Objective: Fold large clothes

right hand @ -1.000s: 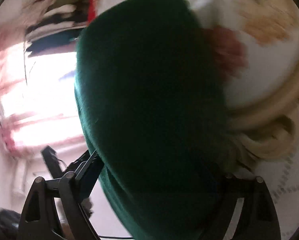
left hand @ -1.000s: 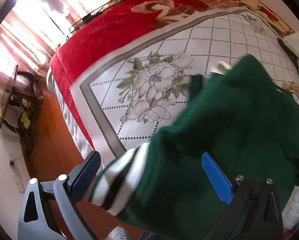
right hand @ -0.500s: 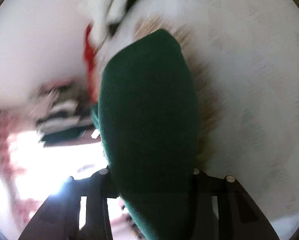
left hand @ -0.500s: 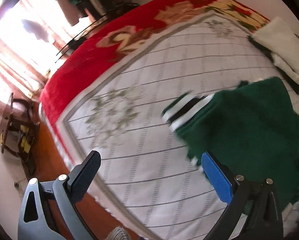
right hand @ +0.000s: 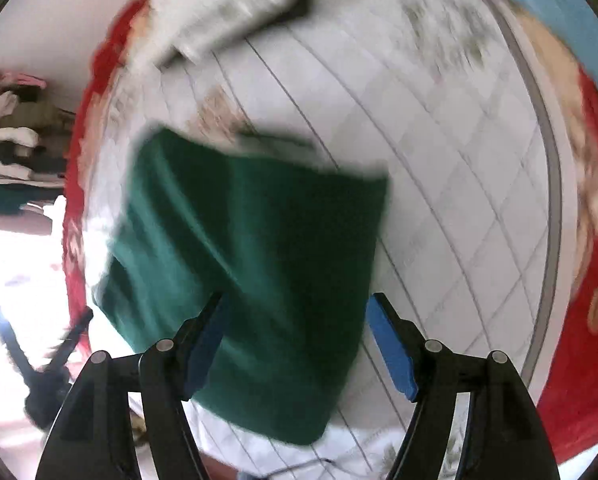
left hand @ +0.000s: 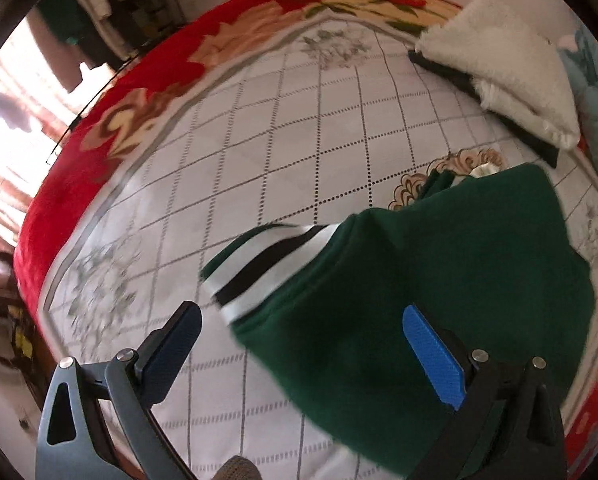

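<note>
One dark green sweater (left hand: 439, 276) lies folded on the white checked bedspread (left hand: 283, 152), its green, white and black striped cuff (left hand: 259, 268) sticking out. Left gripper (left hand: 299, 344) and right gripper (right hand: 295, 344) hover above, jaws spread wide, pinching nothing.

Counting the things on the bed

One green sweater (left hand: 451, 280) with one striped cuff (left hand: 259, 268), one white fluffy folded cloth (left hand: 499, 64), one bed (left hand: 259, 140) with a red blanket, and two grippers: left (left hand: 299, 344), right (right hand: 297, 344).
</note>
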The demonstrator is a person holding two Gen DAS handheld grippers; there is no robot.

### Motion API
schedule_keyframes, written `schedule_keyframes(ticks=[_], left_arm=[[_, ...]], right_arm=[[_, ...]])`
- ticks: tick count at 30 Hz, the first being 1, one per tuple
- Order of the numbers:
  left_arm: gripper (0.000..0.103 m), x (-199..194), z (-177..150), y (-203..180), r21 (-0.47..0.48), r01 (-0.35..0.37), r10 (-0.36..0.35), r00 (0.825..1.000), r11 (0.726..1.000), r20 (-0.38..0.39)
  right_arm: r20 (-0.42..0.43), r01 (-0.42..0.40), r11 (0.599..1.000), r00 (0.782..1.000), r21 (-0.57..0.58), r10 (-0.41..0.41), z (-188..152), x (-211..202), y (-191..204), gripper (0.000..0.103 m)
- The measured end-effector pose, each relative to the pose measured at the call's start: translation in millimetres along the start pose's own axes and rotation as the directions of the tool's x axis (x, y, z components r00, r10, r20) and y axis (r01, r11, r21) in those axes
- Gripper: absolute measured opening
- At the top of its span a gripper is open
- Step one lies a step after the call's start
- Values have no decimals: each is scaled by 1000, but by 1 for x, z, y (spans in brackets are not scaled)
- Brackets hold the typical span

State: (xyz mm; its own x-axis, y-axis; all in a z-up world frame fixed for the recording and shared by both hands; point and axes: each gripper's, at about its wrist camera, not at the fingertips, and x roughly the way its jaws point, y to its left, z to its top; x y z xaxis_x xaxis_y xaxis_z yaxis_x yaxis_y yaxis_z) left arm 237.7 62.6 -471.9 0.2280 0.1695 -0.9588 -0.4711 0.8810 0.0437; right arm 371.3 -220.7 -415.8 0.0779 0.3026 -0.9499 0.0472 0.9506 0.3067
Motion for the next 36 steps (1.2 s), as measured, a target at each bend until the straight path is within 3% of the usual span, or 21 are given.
schedule_keyframes(ticks=[2, 5, 8, 12, 15, 18, 19, 22, 23, 26, 30, 32, 35, 36], left_arm=[[103, 18, 4, 1, 28, -8, 8, 1000, 1000, -24], [103, 38, 6, 9, 47, 19, -16, 998, 999, -65], [103, 50, 7, 13, 76, 42, -35, 995, 996, -90], [103, 58, 6, 16, 105, 68, -57, 993, 992, -104], [103, 56, 7, 16, 111, 91, -77, 989, 990, -126], [103, 36, 4, 27, 74, 130, -119, 983, 989, -141], [103, 24, 1, 34, 51, 152, -144, 980, 987, -139], [103, 4, -11, 50, -12, 200, -200, 968, 980, -151], [103, 2, -19, 59, -45, 217, -222, 960, 975, -169], [103, 1, -42, 68, -147, 265, -293, 931, 953, -218], [103, 20, -55, 71, -228, 283, -338, 906, 932, -254], [103, 33, -54, 70, -278, 311, -381, 890, 909, -251], [103, 58, -51, 68, -349, 351, -448, 858, 869, -250], [103, 66, -48, 66, -370, 370, -472, 848, 852, -240]], right_arm=[[-24, -38, 997, 999, -61, 36, 29, 29, 37, 55], [-79, -28, 991, 997, -133, 18, 50, 69, 69, 41], [-171, 31, 980, 983, -197, -65, 78, 152, 98, 39], [-162, 99, 958, 976, -269, -147, 92, 197, 128, 39], [-191, 94, 966, 971, -242, -142, 97, 192, 133, 42], [-201, -15, 993, 980, -121, -10, 103, 162, 116, 42], [-177, -68, 995, 983, -71, 54, 99, 143, 106, 42], [-68, -143, 989, 987, 34, 145, 69, 87, 68, 67], [-39, -166, 984, 985, 69, 169, 55, 72, 53, 70], [-1, -170, 966, 985, 194, 173, -7, 41, -6, 78], [-6, -166, 932, 984, 323, 177, -83, 43, -72, 83], [-10, -190, 916, 978, 353, 207, -105, 59, -93, 85], [9, -327, 847, 934, 419, 356, -125, 102, -120, 86], [25, -383, 811, 909, 443, 416, -127, 113, -127, 87]])
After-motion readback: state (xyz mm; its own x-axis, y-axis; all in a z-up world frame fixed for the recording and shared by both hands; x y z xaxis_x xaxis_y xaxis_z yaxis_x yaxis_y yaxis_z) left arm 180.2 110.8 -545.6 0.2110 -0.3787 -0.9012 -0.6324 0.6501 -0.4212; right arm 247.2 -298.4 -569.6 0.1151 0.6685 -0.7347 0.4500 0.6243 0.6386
